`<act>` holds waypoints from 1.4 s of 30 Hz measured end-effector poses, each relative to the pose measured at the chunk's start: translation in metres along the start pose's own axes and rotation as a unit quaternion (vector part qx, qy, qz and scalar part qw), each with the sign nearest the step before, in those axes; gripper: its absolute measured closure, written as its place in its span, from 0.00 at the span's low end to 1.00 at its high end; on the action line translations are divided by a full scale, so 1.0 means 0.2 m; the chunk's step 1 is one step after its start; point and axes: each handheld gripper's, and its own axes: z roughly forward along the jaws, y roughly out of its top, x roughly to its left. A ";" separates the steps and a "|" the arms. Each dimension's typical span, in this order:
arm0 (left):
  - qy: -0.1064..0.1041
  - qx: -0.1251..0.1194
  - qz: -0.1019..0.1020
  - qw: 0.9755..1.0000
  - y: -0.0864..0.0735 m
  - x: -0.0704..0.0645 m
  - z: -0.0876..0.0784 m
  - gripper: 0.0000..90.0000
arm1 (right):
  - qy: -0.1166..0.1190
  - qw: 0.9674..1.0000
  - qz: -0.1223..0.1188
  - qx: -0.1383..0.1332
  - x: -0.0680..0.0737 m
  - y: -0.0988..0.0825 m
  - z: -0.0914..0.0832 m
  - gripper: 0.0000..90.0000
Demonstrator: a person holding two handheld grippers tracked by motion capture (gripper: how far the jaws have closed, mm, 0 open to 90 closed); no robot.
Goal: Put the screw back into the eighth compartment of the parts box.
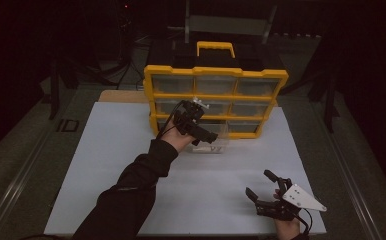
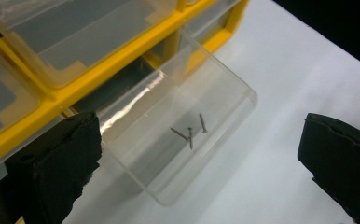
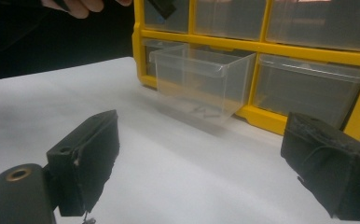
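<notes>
A yellow organiser cabinet [image 1: 215,95] with clear drawers stands at the back of the white board [image 1: 121,165]. One clear drawer [image 1: 216,148] of the bottom row is pulled out toward me. My left gripper [image 1: 207,135] hovers just above it, open; in the left gripper view [image 2: 197,154] the drawer's wall [image 2: 225,84] lies between the jaws, untouched. Three small dark nails [image 2: 190,133] lie on its bottom. My right gripper [image 1: 259,183] rests near the front right, open with nothing in it. In the right gripper view [image 3: 206,163] it faces the drawer [image 3: 201,79] and the nails [image 3: 201,111].
A black case with a yellow handle [image 1: 216,48] sits behind the cabinet [image 3: 262,46]. A hand [image 3: 80,5] shows at the top left of the right gripper view. The board's edges drop to a dark floor on all sides.
</notes>
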 end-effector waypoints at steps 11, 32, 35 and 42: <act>-0.018 -0.067 0.036 0.997 -0.15 0.01 -0.19 0.00 | -0.003 1.000 -0.002 0.003 0.00 0.00 0.00 0.13; -0.052 -0.156 0.048 0.985 -0.50 0.10 -0.45 0.00 | -0.007 1.000 -0.004 0.006 0.00 0.00 0.00 0.13; -0.049 -0.165 0.048 0.984 -0.56 0.11 -0.47 0.00 | -0.008 1.000 -0.004 0.007 0.00 0.00 0.00 0.13; -0.042 -0.177 0.062 0.981 -0.69 0.13 -0.51 0.00 | -0.008 1.000 -0.009 0.007 0.00 0.00 0.01 0.13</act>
